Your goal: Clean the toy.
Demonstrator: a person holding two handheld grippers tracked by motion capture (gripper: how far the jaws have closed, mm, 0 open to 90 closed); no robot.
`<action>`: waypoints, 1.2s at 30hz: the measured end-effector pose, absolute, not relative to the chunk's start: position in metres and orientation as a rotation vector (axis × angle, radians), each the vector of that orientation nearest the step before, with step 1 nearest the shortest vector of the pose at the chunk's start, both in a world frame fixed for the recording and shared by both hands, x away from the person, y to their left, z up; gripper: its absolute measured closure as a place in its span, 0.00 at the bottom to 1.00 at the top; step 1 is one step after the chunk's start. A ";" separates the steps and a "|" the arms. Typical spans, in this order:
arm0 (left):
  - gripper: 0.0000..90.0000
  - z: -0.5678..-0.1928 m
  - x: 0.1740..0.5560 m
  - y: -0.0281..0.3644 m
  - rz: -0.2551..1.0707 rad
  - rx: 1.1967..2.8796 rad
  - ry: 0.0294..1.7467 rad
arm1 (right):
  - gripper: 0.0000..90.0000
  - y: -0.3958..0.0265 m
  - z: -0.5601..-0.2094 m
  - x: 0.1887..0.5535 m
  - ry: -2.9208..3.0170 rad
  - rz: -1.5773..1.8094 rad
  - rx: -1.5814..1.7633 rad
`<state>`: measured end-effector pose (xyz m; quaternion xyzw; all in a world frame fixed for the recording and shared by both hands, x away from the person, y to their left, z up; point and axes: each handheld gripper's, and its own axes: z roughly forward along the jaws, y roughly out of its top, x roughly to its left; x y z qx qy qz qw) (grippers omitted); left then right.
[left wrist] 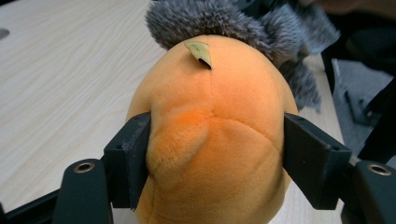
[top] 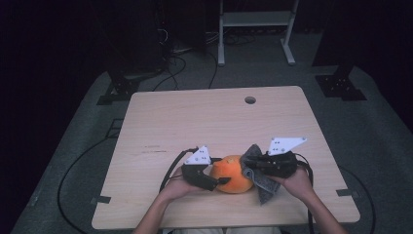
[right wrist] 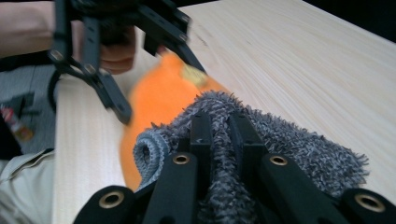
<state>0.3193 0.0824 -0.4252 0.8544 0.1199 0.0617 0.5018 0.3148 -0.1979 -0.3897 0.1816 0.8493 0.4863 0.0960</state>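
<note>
An orange plush fruit with a small leaf tag lies near the wooden table's front edge. My left gripper comes at it from the left. In the left gripper view its two pads press into the plush's sides. My right gripper is shut on a grey shaggy cloth, which lies against the right side of the fruit. In the right gripper view the cloth is pinched between the jaws of my right gripper, with the fruit and the left gripper beyond. The cloth also drapes behind the plush.
A round cable hole sits near the table's far edge. Behind the table stand a white metal frame and dark stands, with cables across the grey floor. Both forearms come in over the table's front edge.
</note>
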 end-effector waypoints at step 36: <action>0.35 -0.437 0.302 0.097 0.224 2.145 0.264 | 0.89 -0.235 -0.444 0.305 2.343 1.700 0.868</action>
